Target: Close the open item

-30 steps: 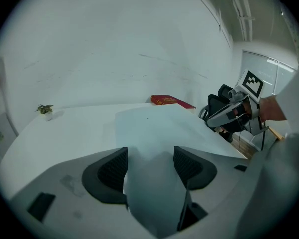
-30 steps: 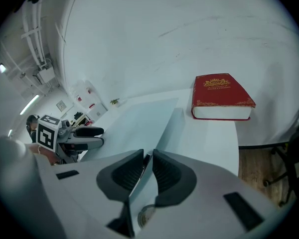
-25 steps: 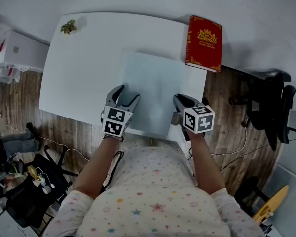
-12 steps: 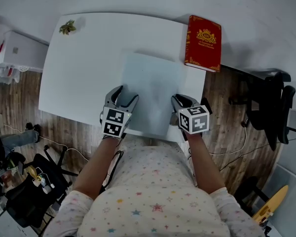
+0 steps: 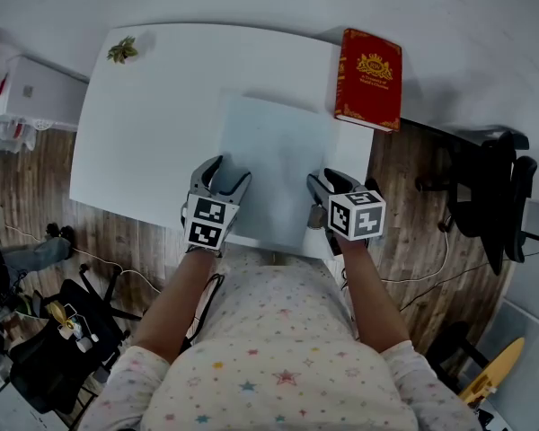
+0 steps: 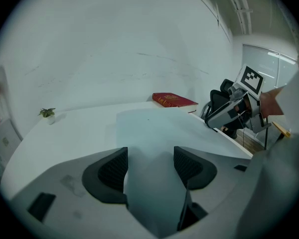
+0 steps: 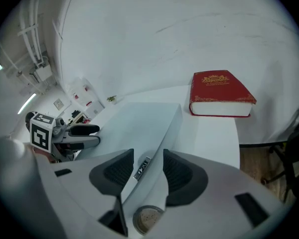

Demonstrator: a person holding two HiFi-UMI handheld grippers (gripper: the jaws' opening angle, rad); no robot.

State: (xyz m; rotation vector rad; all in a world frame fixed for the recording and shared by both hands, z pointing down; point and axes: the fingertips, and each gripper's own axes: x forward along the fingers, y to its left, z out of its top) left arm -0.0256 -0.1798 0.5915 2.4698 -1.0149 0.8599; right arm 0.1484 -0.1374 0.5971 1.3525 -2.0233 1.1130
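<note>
A pale blue-grey flat item (image 5: 274,160) like a thin cover lies on the white table (image 5: 153,124), its near edge at the table's front. My left gripper (image 5: 232,171) sits at its near left corner. In the left gripper view the item's sheet (image 6: 154,128) runs up between the spread jaws of the left gripper (image 6: 150,166), with a gap on each side. My right gripper (image 5: 328,182) is at the near right corner. Its jaws, seen in the right gripper view (image 7: 148,171), straddle the item's right edge (image 7: 134,121), which carries a small label. I cannot see the pads touching it.
A red hardback book (image 5: 370,77) lies shut at the table's far right corner. A small potted plant (image 5: 124,48) stands at the far left corner. A black office chair (image 5: 499,196) is on the wooden floor to the right, a white cabinet (image 5: 27,92) to the left.
My right gripper has shifted a little left, toward the item's right edge. The left gripper and the item have barely moved.
</note>
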